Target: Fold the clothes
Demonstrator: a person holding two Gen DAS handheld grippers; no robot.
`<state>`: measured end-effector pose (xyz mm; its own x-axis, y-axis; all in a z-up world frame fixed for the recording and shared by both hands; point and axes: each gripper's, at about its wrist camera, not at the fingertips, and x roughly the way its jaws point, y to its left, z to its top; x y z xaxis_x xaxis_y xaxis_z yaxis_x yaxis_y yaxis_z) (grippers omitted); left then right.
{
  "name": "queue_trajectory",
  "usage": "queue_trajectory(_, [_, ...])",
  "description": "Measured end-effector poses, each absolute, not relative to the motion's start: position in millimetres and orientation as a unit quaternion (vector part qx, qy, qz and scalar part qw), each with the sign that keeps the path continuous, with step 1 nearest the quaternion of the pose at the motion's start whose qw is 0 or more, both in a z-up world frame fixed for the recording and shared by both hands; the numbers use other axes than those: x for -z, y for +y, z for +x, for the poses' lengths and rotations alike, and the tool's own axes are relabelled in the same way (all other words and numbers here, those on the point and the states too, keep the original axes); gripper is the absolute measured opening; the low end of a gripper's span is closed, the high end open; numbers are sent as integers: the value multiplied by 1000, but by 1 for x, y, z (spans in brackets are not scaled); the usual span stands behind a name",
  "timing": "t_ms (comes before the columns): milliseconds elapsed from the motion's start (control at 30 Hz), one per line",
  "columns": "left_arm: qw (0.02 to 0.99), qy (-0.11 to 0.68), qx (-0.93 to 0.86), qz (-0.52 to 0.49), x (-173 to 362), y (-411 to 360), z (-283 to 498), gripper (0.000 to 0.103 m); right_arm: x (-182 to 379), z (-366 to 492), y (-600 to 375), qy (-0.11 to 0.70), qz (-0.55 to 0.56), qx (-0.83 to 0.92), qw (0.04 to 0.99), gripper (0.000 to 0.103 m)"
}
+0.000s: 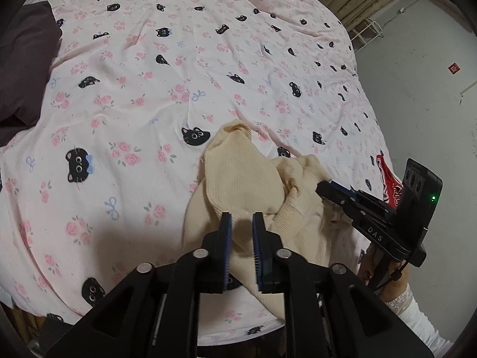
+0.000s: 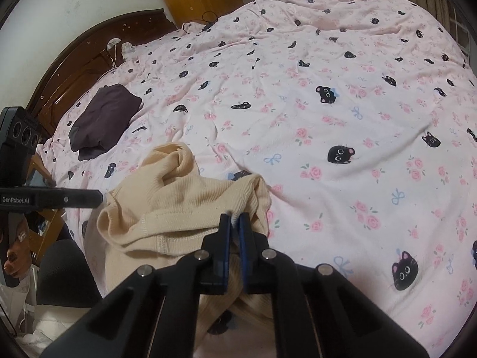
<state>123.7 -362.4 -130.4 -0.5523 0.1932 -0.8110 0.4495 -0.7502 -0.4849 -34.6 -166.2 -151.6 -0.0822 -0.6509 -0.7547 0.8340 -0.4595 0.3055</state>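
Left wrist view: my left gripper (image 1: 242, 219) hovers with jaws slightly spread over the cream knit top (image 1: 238, 179), crumpled at the near edge of the bedspread (image 1: 149, 74); I'd take an edge before lifting. Right wrist view: my right gripper (image 2: 235, 219) is pinching its hem, so I'd pull gently outward.

The red garment (image 1: 387, 176) lies mostly hidden behind the right tool (image 1: 323, 186), its white print unreadable.

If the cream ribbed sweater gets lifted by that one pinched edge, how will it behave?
Probably floppy: the cream ribbed sweater already lies in soft bunched folds. It looks light, a thin knit, so most would likely hang and drag below the right gripper. The ribbing suggests it may stretch.
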Motion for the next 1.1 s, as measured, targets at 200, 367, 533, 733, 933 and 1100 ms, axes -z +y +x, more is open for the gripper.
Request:
queue_trajectory(200, [70,371,810,449,126,-358,132,56,148,-32,-163,102,444,730,510,6])
queue_trajectory(367, [70,369,804,461,136,-347,128,56,146,-31,-162,99,443,729,512,6])
queue_trajectory(533, [77,364,801,470,150,-336,120,56,144,-31,-161,96,442,729,513,6])
queue_trajectory(733, [88,380,801,455,161,-337,118,44,143,-30,-158,95,443,728,514,6])
queue_trajectory(933, [81,380,806,447,164,-338,119,9,143,-29,-156,96,444,726,516,6])
queue_trajectory(1100, [87,381,812,434,153,-342,125,9,137,-24,-151,95,438,726,521,6])
